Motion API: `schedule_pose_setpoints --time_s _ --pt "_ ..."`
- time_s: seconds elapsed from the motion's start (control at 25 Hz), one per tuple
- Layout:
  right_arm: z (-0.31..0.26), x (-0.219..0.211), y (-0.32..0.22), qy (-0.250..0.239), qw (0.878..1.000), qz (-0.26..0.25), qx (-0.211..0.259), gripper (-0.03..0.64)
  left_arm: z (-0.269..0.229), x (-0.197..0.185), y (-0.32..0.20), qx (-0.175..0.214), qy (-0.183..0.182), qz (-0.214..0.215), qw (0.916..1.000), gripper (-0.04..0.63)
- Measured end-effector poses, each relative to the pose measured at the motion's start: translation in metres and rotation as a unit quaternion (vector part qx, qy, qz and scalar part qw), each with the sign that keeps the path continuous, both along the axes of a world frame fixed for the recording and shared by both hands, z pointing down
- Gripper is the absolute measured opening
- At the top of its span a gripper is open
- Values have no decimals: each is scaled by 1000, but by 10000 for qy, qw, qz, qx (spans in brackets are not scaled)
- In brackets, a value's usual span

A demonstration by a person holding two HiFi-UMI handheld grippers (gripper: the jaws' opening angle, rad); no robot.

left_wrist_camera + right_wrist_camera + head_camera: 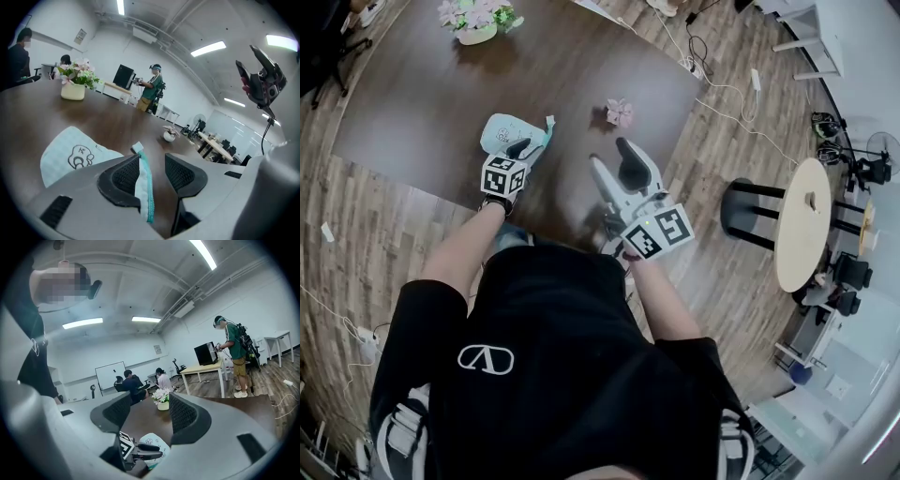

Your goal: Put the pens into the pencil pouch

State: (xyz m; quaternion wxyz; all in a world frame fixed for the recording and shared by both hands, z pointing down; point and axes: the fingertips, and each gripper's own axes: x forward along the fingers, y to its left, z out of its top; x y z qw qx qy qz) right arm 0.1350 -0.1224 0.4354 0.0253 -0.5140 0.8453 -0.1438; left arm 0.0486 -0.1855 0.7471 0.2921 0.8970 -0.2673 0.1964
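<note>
The mint pencil pouch (508, 133) lies on the dark table (412, 112), its printed side up (70, 154). My left gripper (528, 150) is at the pouch's near right corner. In the left gripper view the pouch's teal zipper edge (144, 180) stands between the jaws of the left gripper (152, 171), resting against the left pad, with a gap to the right pad. My right gripper (614, 161) hovers to the right of the pouch, open and empty (145, 411); it looks toward the pouch (152, 442). No pen shows in any view.
A flower pot (478, 23) stands at the table's far side and a small pink plant (620, 112) near its right edge. Right of the table stand a black stool (750, 211) and a round light table (802, 220). Cables run over the wooden floor.
</note>
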Motion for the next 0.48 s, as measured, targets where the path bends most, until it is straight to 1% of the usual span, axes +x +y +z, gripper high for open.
schedule_pose_setpoints --time_s 0.08,0.12,0.16,0.24,0.36,0.48 --pt "-5 -2 -1 6 10000 -39 51 252 -21 -2 -3 190 155 -56 9997 146" --pt "-8 -3 -1 16 9999 -65 91 252 -37 -4 -6 355 277 -99 9989 146" --pt "-11 -5 -2 29 9999 -92 140 252 -57 -7 -9 574 416 -149 9974 146" --pt "-16 -9 -5 80 9996 -151 244 252 -105 -13 -15 1104 696 -209 9912 146" --pt "-23 -20 -8 165 9987 -260 411 252 -184 -25 -14 1954 1037 -192 9750 146" --pt "-30 -30 -10 213 9976 -367 547 249 -254 -43 -10 2606 1284 -289 9564 146"
